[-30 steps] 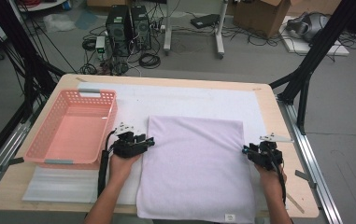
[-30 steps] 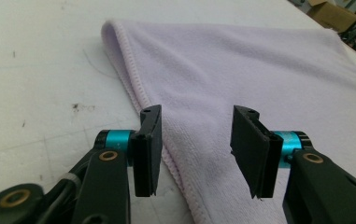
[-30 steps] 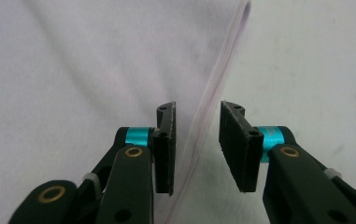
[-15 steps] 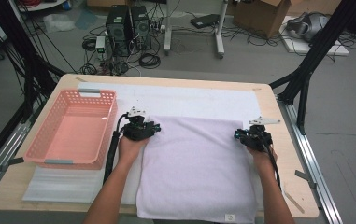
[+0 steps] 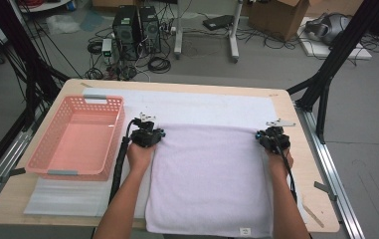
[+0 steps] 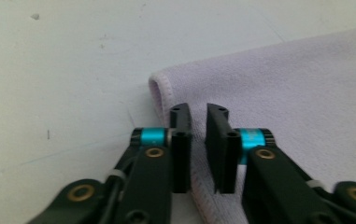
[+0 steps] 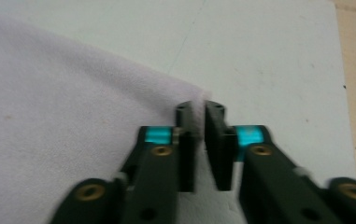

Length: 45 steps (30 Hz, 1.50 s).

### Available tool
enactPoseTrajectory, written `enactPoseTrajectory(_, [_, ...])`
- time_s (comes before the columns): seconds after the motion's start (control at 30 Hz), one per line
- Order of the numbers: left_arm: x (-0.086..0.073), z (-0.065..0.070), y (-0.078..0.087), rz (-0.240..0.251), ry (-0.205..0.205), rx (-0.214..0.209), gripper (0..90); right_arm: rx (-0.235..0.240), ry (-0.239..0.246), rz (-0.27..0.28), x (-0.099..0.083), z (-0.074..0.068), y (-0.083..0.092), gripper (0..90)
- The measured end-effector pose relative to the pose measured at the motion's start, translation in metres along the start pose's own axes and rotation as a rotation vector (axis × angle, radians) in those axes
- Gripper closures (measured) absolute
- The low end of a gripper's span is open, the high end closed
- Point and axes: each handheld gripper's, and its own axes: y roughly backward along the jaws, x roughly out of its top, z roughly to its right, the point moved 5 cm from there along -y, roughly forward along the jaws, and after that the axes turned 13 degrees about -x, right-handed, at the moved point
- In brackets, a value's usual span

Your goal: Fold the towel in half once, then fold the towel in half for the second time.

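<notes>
Both tongs work the far corners of a lilac towel (image 5: 212, 179) spread on a white mat (image 5: 202, 107) over the table (image 5: 311, 164); left tongs (image 6: 198, 112) have just been closing, jaws now a narrow slit apart with the hemmed corner between them, pads not clearly pressing; right tongs (image 7: 198, 109) stand nearly closed on the far right corner, cloth in the gap; a pink basket (image 5: 77, 142) sits just left of the towel, near the left hand (image 5: 140, 154).
</notes>
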Motion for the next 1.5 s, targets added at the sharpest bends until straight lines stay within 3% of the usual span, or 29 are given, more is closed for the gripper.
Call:
enactPoseTrajectory(0.1, [0.003, 0.003, 0.008, 0.034, -0.023, -0.063, 66.6, 0.068, -0.013, 0.05, 0.003, 0.006, 0.016, 75.0])
enactPoseTrajectory(0.17, [0.008, 0.007, 0.014, 0.072, -0.025, -0.108, 60.8, 0.131, -0.023, 0.062, 0.004, 0.007, 0.026, 68.6])
enactPoseTrajectory(0.27, [0.014, 0.016, 0.025, 0.127, -0.025, -0.186, 51.5, 0.191, -0.038, 0.078, 0.003, 0.01, 0.043, 59.8])
enactPoseTrajectory(0.37, [0.018, 0.029, 0.036, 0.17, -0.074, -0.233, 47.1, 0.23, -0.052, 0.11, 0.0, 0.015, 0.063, 52.0])
enactPoseTrajectory(0.47, [0.014, 0.038, 0.044, 0.209, -0.079, -0.27, 38.4, 0.254, -0.034, 0.091, -0.008, 0.018, 0.077, 45.0])
enactPoseTrajectory(0.5, [0.012, 0.04, 0.045, 0.22, -0.072, -0.274, 35.1, 0.258, -0.032, 0.084, -0.011, 0.019, 0.08, 40.8])
enactPoseTrajectory(0.57, [0.007, 0.044, 0.049, 0.226, -0.088, -0.241, 23.4, 0.269, -0.029, 0.087, -0.018, 0.019, 0.088, 34.4])
enactPoseTrajectory(0.6, [0.004, 0.046, 0.051, 0.225, -0.097, -0.251, 20.0, 0.274, -0.023, 0.089, -0.021, 0.018, 0.092, 30.4])
enactPoseTrajectory(0.73, [-0.007, 0.056, 0.061, 0.229, -0.122, -0.305, 19.9, 0.269, -0.005, 0.123, -0.032, 0.016, 0.105, 19.1])
enactPoseTrajectory(0.8, [-0.011, 0.059, 0.065, 0.234, -0.131, -0.325, 20.7, 0.266, 0.006, 0.136, -0.036, 0.015, 0.112, 18.8])
enactPoseTrajectory(0.9, [-0.015, 0.061, 0.067, 0.193, -0.145, -0.353, 21.5, 0.264, 0.003, 0.168, -0.039, 0.014, 0.123, 18.0])
enactPoseTrajectory(1.03, [-0.015, 0.067, 0.07, 0.198, -0.223, -0.352, 23.4, 0.268, 0.016, 0.194, -0.04, 0.013, 0.131, 17.7])
enactPoseTrajectory(1.33, [-0.011, 0.067, 0.075, 0.218, -0.153, -0.352, 19.2, 0.278, 0.018, 0.18, -0.042, 0.011, 0.131, 17.7])
enactPoseTrajectory(1.43, [-0.008, 0.063, 0.076, 0.23, -0.143, -0.338, 19.1, 0.28, 0.017, 0.174, -0.04, 0.011, 0.129, 17.7])
enactPoseTrajectory(1.5, [-0.006, 0.061, 0.074, 0.212, -0.146, -0.336, 19.2, 0.279, 0.016, 0.166, -0.039, 0.01, 0.127, 17.7])
